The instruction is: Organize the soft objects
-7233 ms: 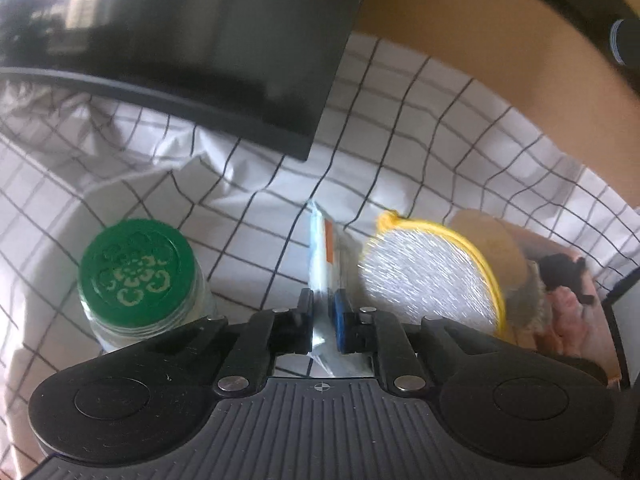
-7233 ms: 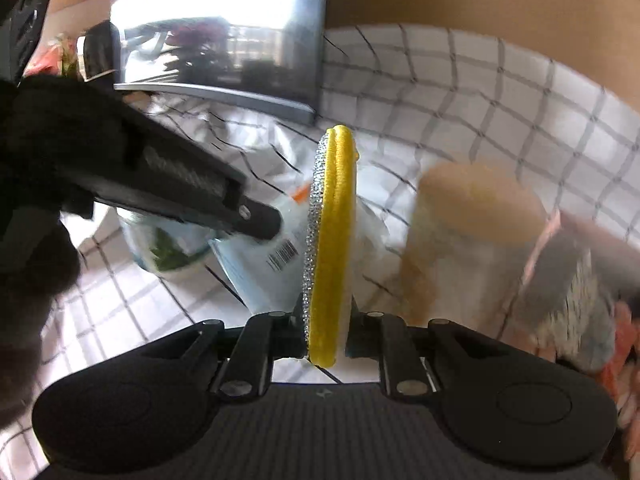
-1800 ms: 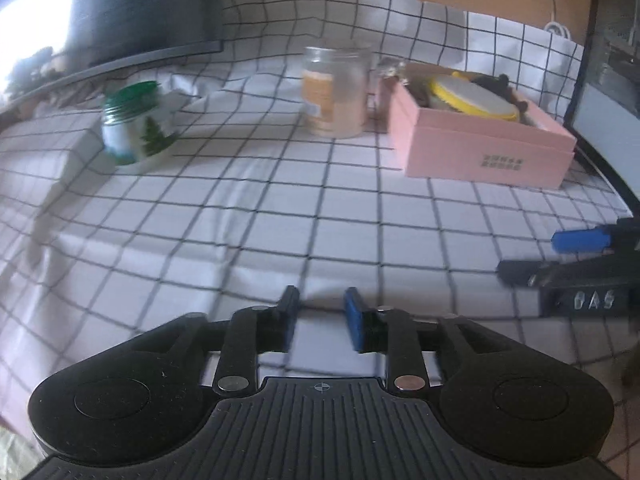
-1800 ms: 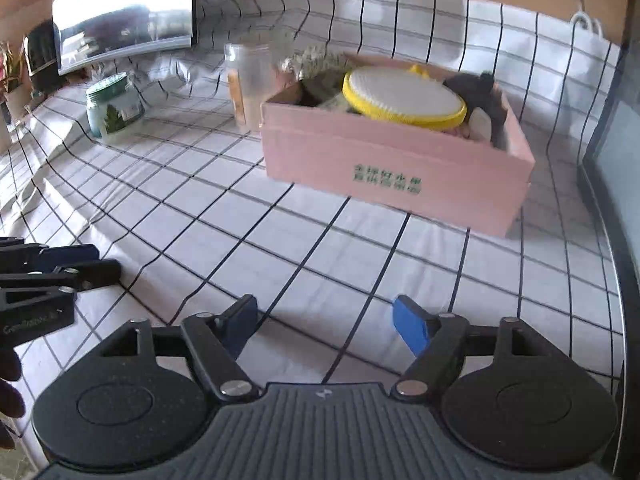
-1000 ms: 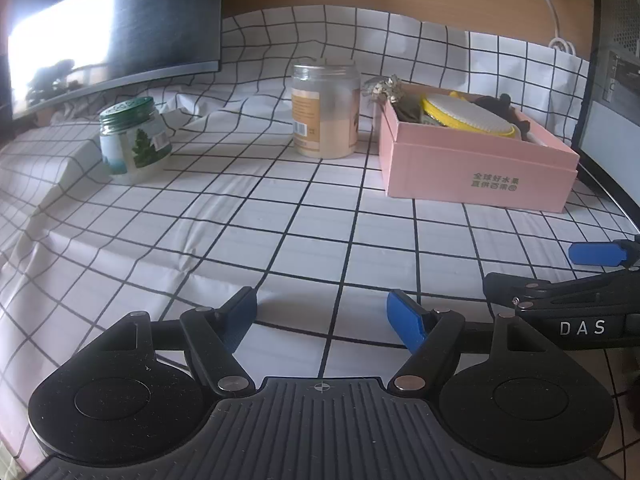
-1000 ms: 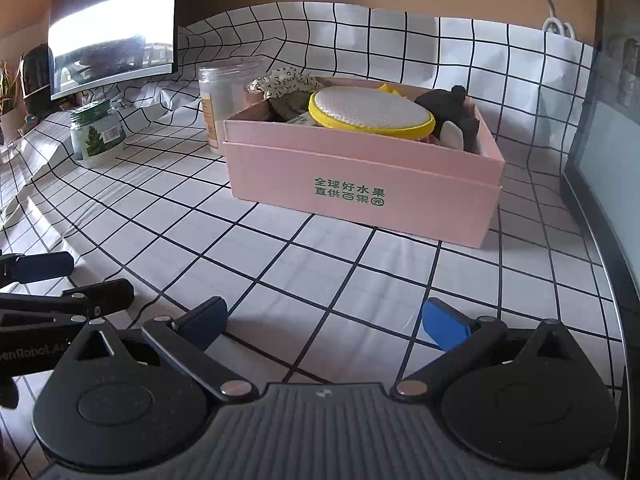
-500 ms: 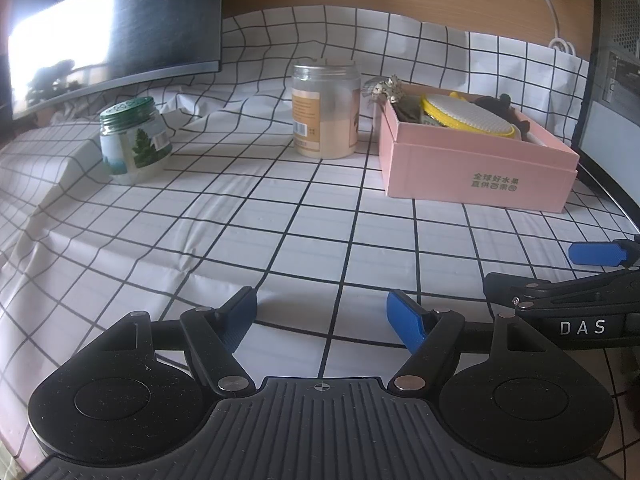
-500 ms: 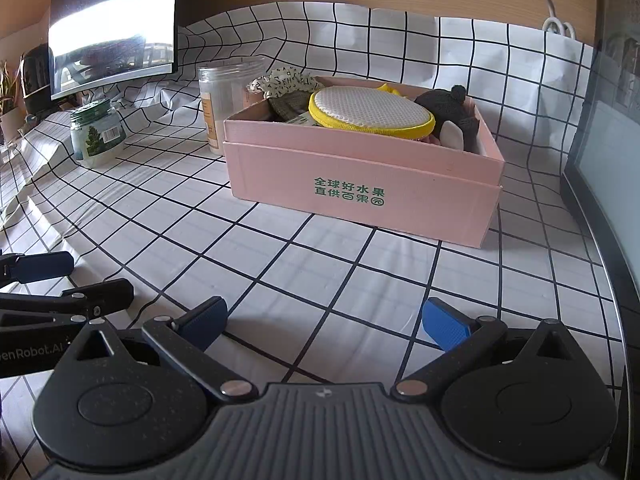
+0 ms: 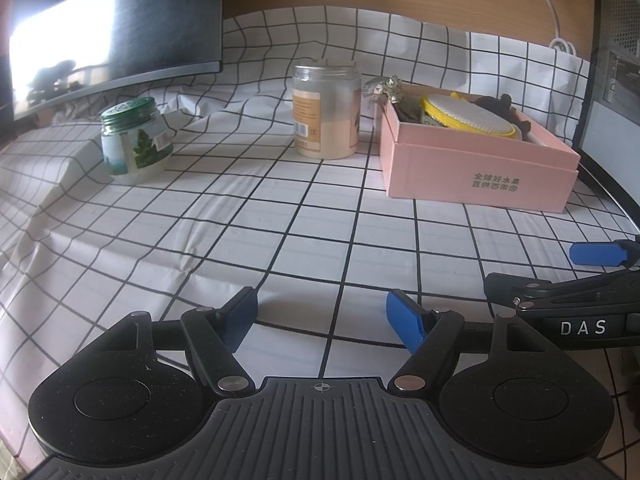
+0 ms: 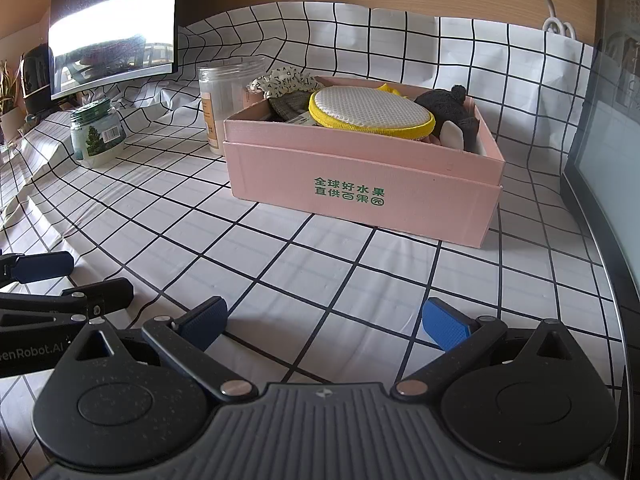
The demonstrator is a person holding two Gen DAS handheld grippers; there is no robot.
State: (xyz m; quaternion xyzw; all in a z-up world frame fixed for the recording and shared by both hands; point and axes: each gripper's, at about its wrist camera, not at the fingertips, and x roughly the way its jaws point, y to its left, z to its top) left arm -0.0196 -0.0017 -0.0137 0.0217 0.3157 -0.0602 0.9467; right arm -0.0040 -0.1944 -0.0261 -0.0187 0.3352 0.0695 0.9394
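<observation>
Left wrist view
Left gripper: held low over the checked cloth on the worktop, jaws spread wide, nothing between them.
Pink box: seen well beyond the left gripper, to its right, standing on the cloth with green print on its near wall.
Yellow-rimmed round pad: laid on top of the soft things inside the pink box, tilted slightly.
Dark plush item: packed in the pink box behind the pad.
Patterned fabric piece: seen at the far left corner of the pink box, partly over its rim.
Clear plastic jar: stood just left of the pink box, lid off.
Green-lidded jar: stood far left of the pink box.
Right gripper: seen at the right edge, in front of the pink box.

Right wrist view
Right gripper: held in front of the pink box, jaws spread wide and empty.
Yellow-rimmed round pad: resting uppermost in the pink box.
Dark plush item: lodged at the right end of the pink box, touching the pad.
Patterned fabric piece: at the far left corner of the pink box.
Monitor: set far left of the pink box, behind the green-lidded jar.
</observation>
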